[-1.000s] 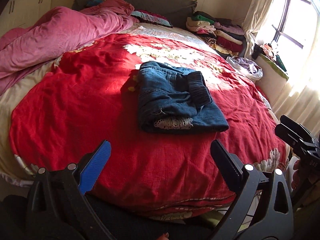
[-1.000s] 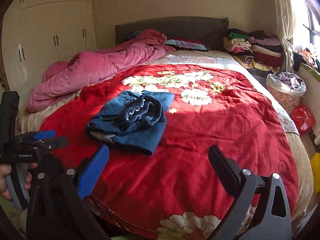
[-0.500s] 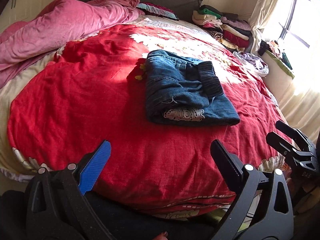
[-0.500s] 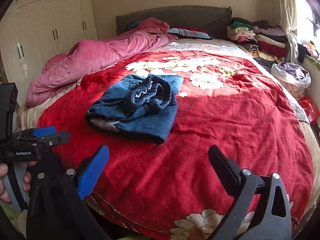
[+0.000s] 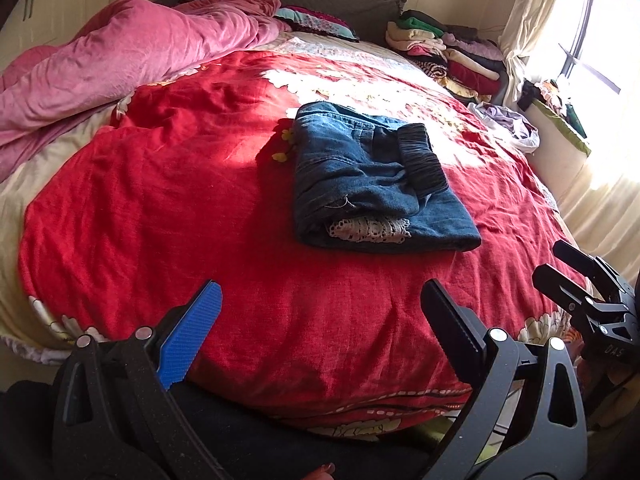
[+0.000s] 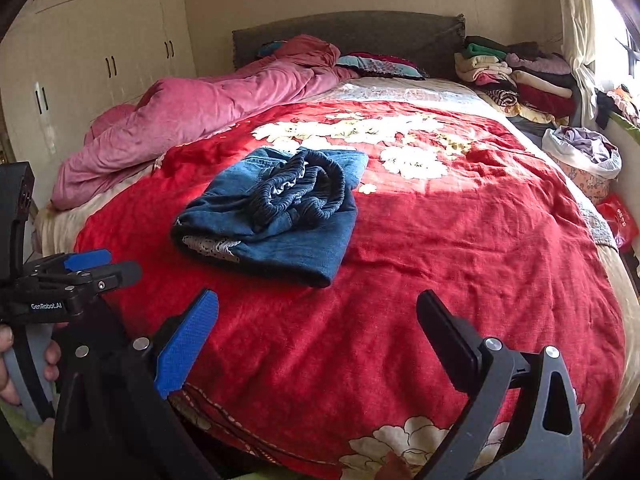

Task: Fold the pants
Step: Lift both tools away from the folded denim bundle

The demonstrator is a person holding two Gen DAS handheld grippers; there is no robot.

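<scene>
Blue denim pants (image 5: 372, 184) lie folded into a compact bundle on the red flowered bedspread (image 5: 160, 200), with the dark elastic waistband on top and white lace showing at the near edge. In the right wrist view the same pants (image 6: 280, 216) sit left of centre. My left gripper (image 5: 320, 304) hangs open over the foot of the bed, well short of the pants, holding nothing. My right gripper (image 6: 316, 312) is likewise open and empty, near the bed's front edge. Each gripper shows at the other view's side: the right one (image 5: 576, 276), the left one (image 6: 100, 268).
A crumpled pink duvet (image 6: 208, 108) fills the bed's far left. Stacked folded clothes (image 6: 516, 76) sit by the headboard at the right. A bag of laundry (image 6: 584, 152) stands beside the bed near the window. White wardrobes (image 6: 100, 52) line the left wall.
Both grippers have drifted slightly closer to the bed, so the pants appear a little larger. Both stay open; the pants have not moved.
</scene>
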